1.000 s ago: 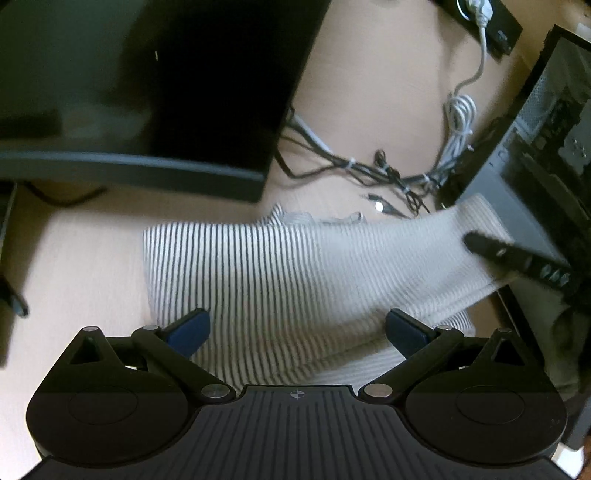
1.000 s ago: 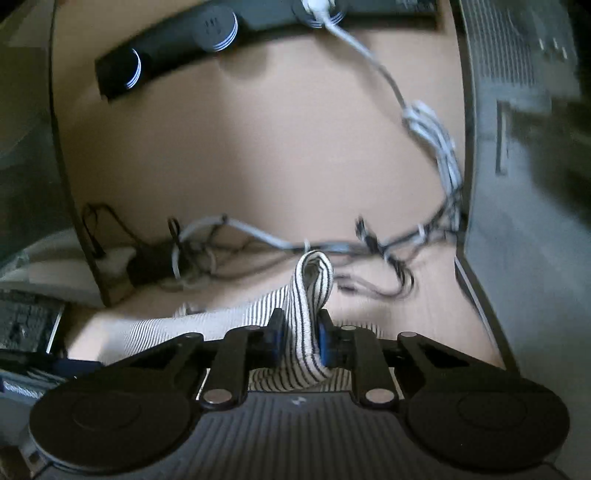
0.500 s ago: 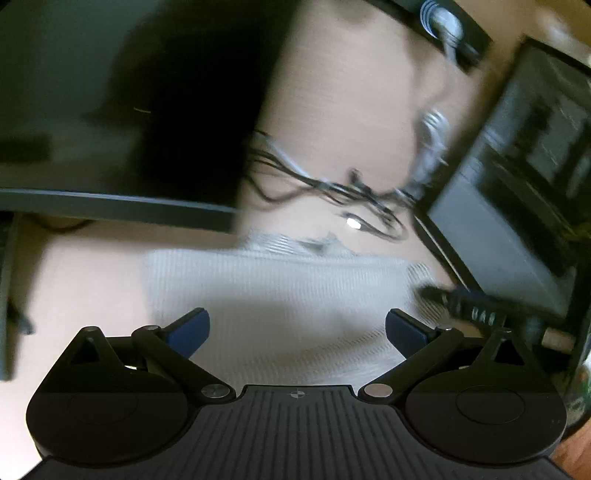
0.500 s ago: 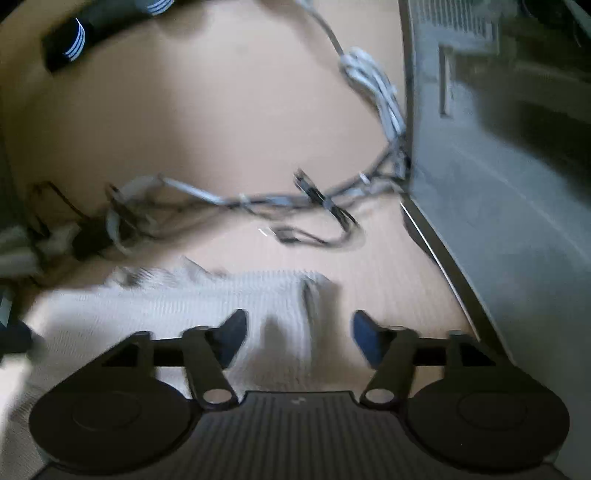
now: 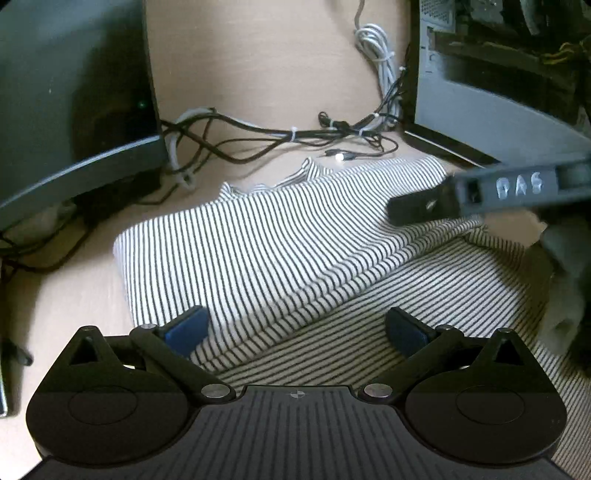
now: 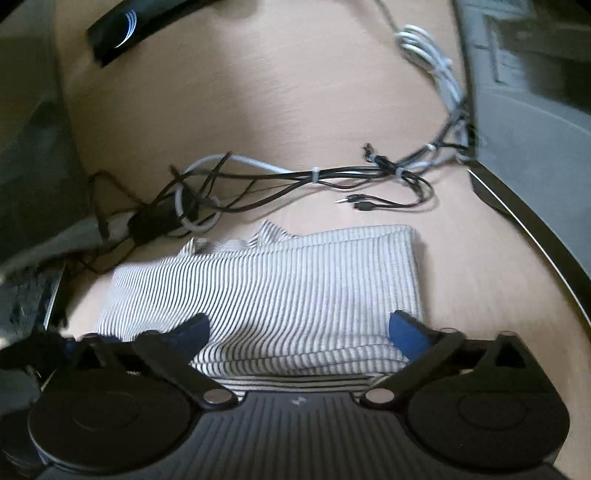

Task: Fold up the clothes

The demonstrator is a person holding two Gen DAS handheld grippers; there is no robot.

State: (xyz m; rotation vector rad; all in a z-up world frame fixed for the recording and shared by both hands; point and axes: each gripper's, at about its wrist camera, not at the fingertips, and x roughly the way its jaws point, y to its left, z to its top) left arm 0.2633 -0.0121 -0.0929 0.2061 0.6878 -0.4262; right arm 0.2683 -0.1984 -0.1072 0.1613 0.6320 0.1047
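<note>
Right wrist view: striped shirt (image 6: 280, 291) lies folded on the table (image 6: 295, 92), just near of a tangle of cables (image 6: 295, 177). Right tongs (image 6: 299, 328) spread wide, gripping nothing, hovering over the shirt's near edge. Left tongs (image 5: 295, 328) likewise parted and empty above the shirt's near left part. Risks, as I judge: a low pass could drag the top layer and undo the fold; reaching far could snag the cables.

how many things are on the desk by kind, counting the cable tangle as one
striped garment: 1
cable tangle: 1
monitor: 1
computer case: 1
black bar-shaped device with white arcs: 1
grippers, both open: 2 (left, right)
total: 7
</note>
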